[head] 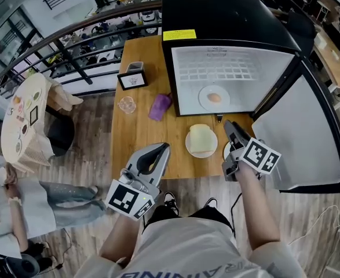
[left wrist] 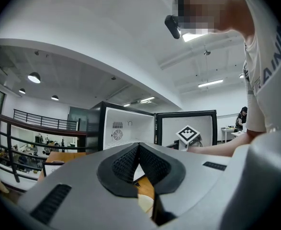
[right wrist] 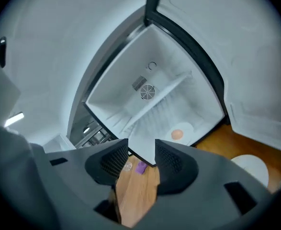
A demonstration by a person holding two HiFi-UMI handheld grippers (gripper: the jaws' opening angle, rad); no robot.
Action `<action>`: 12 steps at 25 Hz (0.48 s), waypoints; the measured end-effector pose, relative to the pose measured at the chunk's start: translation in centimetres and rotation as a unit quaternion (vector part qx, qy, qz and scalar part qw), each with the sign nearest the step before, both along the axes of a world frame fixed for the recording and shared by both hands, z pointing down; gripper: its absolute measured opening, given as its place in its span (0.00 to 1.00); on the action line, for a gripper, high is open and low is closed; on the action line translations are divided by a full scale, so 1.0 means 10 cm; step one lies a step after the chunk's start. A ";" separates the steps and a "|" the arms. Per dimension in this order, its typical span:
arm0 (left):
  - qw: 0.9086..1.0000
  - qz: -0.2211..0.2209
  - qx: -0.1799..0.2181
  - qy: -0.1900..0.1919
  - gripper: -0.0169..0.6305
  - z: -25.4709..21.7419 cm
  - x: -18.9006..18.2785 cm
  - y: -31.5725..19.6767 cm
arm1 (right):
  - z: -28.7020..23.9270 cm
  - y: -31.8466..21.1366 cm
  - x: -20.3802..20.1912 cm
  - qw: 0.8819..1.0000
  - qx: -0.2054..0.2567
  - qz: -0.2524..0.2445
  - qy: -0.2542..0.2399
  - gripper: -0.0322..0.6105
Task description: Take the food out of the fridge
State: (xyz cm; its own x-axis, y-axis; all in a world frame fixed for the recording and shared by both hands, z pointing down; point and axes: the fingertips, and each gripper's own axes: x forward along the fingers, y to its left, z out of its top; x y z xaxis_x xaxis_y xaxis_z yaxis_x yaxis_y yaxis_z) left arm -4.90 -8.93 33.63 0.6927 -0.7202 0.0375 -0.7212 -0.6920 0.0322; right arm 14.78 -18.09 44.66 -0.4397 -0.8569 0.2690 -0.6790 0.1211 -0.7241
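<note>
A yellow label point(head: 179, 35) lies on the black top of the fridge point(head: 227, 16), its print too small to read; a framed sign point(head: 132, 80) on the wooden table point(head: 141, 138) is equally unreadable; the person's white shirt point(head: 187, 251) bears large grey letters, only "AIN" clear; the marker cube point(head: 128, 199) of the left gripper point(head: 160, 150) and the other cube point(head: 261, 155) on the right gripper point(head: 230, 126) show black-and-white square codes, no words.

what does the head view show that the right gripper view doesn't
Only the head view: the small sign on the table, the yellow label on the fridge's top and the left gripper. Only the right gripper view: the fan vent on the fridge's back wall. Both: the open fridge, the round orange food on a plate inside, the purple cup and the glass.
</note>
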 end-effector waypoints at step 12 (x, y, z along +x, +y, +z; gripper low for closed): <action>0.999 -0.017 -0.050 -0.008 0.04 0.41 -0.29 -0.15 | 1.20 -0.72 0.08 0.969 -0.136 0.119 -0.170 0.33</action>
State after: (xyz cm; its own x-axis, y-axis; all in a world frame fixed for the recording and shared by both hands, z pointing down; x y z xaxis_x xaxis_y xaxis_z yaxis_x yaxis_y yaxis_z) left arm -7.83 -10.40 37.69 0.6667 -0.7353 0.1213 -0.7451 -0.6612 0.0875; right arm 15.58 -25.29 56.71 -0.3409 -0.8630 0.3728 -0.3802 -0.2362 -0.8942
